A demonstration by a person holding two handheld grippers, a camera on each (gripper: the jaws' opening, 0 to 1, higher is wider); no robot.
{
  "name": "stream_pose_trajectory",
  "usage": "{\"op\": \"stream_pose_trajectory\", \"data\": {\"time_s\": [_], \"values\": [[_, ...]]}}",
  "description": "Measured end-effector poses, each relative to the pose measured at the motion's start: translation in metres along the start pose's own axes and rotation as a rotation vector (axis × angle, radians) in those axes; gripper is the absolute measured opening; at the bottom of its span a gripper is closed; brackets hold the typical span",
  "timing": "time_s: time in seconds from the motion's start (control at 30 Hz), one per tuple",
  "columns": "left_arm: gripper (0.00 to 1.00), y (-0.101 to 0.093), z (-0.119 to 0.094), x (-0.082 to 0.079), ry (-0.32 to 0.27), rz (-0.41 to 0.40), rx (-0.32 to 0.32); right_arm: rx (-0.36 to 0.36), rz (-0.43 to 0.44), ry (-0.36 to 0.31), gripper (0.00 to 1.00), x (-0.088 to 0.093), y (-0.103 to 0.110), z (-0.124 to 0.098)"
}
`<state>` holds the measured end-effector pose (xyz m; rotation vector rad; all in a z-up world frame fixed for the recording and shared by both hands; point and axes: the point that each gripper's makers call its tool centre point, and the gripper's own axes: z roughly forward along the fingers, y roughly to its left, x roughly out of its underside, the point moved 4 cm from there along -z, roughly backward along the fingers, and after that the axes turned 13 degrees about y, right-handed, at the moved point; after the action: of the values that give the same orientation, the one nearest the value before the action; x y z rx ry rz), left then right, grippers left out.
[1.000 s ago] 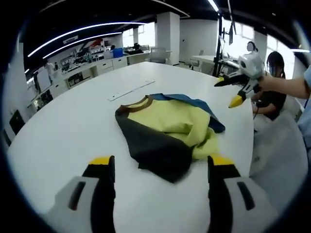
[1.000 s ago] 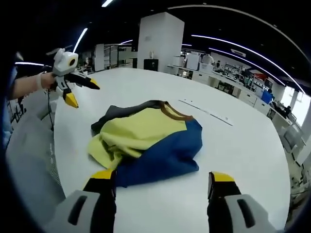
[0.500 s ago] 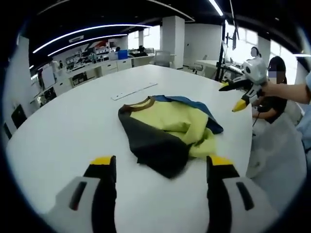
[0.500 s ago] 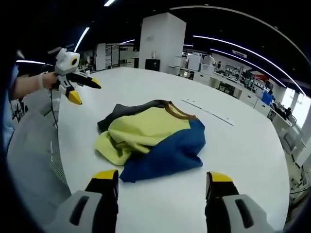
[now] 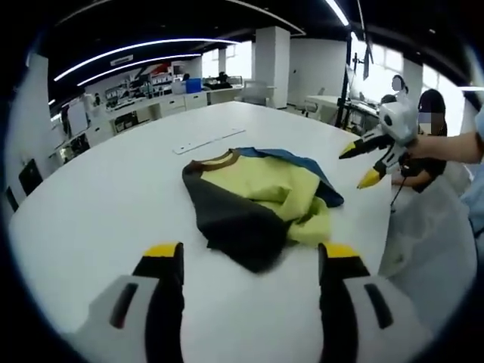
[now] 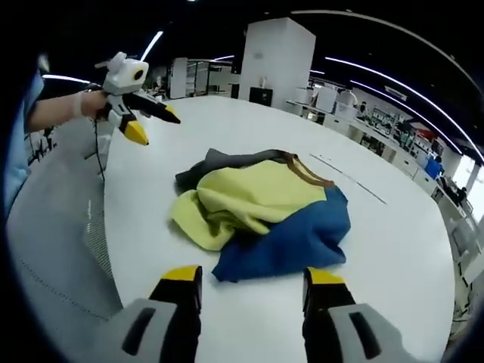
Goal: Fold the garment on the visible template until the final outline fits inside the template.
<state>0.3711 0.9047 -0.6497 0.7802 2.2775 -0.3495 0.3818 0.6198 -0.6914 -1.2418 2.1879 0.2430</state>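
1. Left gripper view: the left gripper point(image 5: 249, 261) hangs above the white table point(image 5: 98, 197) with its yellow-tipped jaws spread wide and holding nothing.
2. Just ahead of those jaws lies the garment point(image 5: 257, 200), crumpled in a heap near the table's middle, with a yellow body, a dark grey sleeve side toward the camera, a blue part behind and a brown collar.
3. Beyond the garment a thin pale strip point(image 5: 206, 141) lies flat on the table, well apart from the cloth.
4. At the right the right gripper point(image 5: 361, 162) is held in the air past the table's edge, its jaws parted.
5. Right gripper view: the right gripper point(image 6: 252, 283) hovers with spread, empty jaws just short of the garment's point(image 6: 265, 208) blue side.
6. The left gripper point(image 6: 155, 125) is at the upper left, held by a hand point(image 6: 91, 104), jaws apart.
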Motion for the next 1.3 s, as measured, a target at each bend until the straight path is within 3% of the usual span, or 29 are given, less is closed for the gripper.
{"op": "stream_pose_trajectory", "data": {"time_s": [0.17,0.43,0.67,0.8,1.0,1.3], "values": [[0.69,-0.006,-0.003,0.006,-0.004,-0.020,0.001,-0.008,-0.107,0.047,0.32,0.005,0.012,0.014],[0.67,-0.015,-0.012,0.011,-0.017,-0.047,-0.018,0.009,-0.210,0.110,0.16,0.011,0.020,0.034],[0.66,-0.025,-0.016,0.017,-0.027,-0.072,-0.026,0.002,-0.178,0.141,0.12,0.014,0.016,0.045],[0.66,-0.030,-0.013,0.022,-0.026,-0.090,-0.019,0.017,-0.182,0.145,0.00,0.015,0.013,0.044],[0.65,-0.031,-0.011,0.025,-0.020,-0.097,-0.016,0.035,-0.142,0.119,0.00,0.011,0.004,0.035],[0.64,-0.031,-0.010,0.025,-0.030,-0.106,-0.023,0.084,-0.104,0.043,0.00,-0.020,-0.025,0.017]]}}
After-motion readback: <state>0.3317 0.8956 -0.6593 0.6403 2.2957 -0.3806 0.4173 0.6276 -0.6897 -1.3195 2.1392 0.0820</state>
